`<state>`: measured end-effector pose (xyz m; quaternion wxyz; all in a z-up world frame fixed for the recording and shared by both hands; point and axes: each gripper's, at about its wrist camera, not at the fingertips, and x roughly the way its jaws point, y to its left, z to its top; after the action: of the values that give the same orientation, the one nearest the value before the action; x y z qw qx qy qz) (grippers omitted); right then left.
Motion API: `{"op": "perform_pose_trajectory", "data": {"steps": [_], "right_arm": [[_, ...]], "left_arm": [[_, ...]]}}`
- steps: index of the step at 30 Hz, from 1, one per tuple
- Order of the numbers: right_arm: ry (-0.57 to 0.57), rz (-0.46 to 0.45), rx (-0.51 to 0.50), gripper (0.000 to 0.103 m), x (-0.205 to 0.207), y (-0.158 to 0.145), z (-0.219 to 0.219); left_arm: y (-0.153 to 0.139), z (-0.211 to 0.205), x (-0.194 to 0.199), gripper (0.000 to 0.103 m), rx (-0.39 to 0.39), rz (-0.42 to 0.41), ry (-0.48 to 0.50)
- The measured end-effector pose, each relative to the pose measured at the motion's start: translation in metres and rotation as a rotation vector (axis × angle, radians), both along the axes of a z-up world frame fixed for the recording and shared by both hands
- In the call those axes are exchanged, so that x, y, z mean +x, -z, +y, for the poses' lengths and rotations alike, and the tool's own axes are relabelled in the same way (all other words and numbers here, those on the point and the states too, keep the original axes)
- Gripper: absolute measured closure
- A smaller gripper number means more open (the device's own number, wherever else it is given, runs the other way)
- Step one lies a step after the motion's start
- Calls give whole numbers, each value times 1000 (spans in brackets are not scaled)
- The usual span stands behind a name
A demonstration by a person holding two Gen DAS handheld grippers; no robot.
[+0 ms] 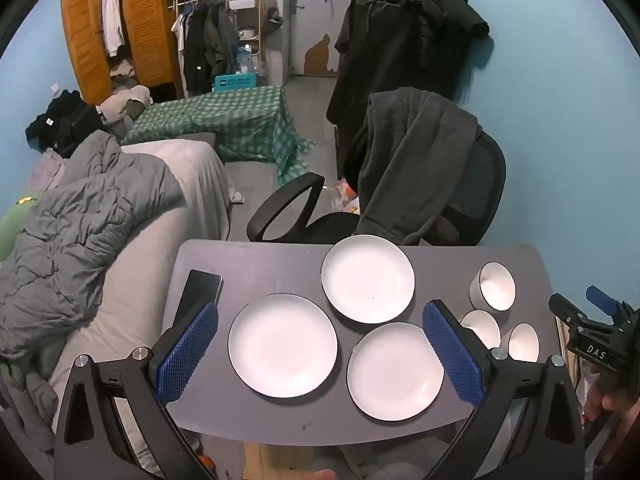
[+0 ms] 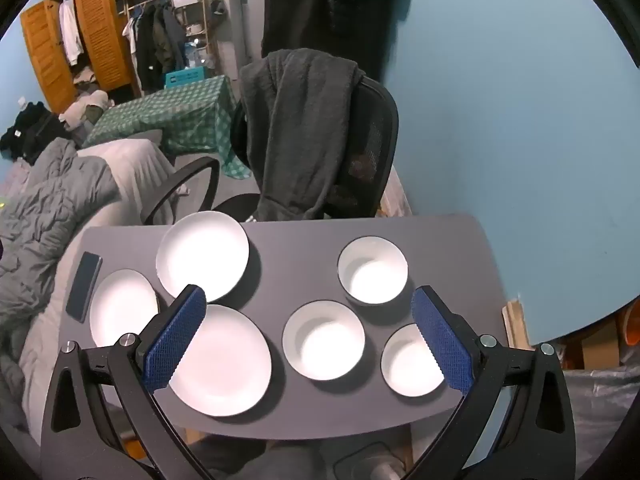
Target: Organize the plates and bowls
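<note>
Three white plates lie on the grey table (image 1: 256, 264): a left one (image 1: 282, 345), a far one (image 1: 367, 278) and a near one (image 1: 395, 372). Three white bowls stand to their right: a far one (image 2: 373, 271), a middle one (image 2: 323, 345) and a near right one (image 2: 412, 360). My left gripper (image 1: 320, 336) is open and empty, held above the plates. My right gripper (image 2: 308, 320) is open and empty, held above the near plate (image 2: 220, 360) and the bowls; it also shows at the right edge of the left wrist view (image 1: 596, 332).
A dark phone (image 1: 200, 292) lies at the table's left edge. An office chair (image 1: 420, 184) draped with a dark garment stands behind the table. A bed with a grey duvet (image 1: 80, 232) is on the left. A blue wall (image 2: 520, 120) is on the right.
</note>
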<state>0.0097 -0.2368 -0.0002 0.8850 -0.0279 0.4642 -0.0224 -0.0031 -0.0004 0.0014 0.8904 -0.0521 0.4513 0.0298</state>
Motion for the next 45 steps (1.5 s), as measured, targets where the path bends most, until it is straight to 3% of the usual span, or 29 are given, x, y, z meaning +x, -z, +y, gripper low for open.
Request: {"op": "perform_pose_trajectory", "data": {"steps": [5, 7, 23, 45], "right_arm": [[-3, -4, 5, 3, 1, 0, 0], [-6, -4, 7, 3, 2, 0, 1], [-2, 9, 6, 3, 5, 2, 4], [-15, 25, 8, 3, 11, 6, 7]], "left_arm": [[-4, -3, -16, 0, -9, -22, -14], [5, 19, 0, 0, -60, 41, -8], [-1, 10, 10, 0, -11, 47, -5], [2, 15, 17, 0, -21, 59, -31]]}}
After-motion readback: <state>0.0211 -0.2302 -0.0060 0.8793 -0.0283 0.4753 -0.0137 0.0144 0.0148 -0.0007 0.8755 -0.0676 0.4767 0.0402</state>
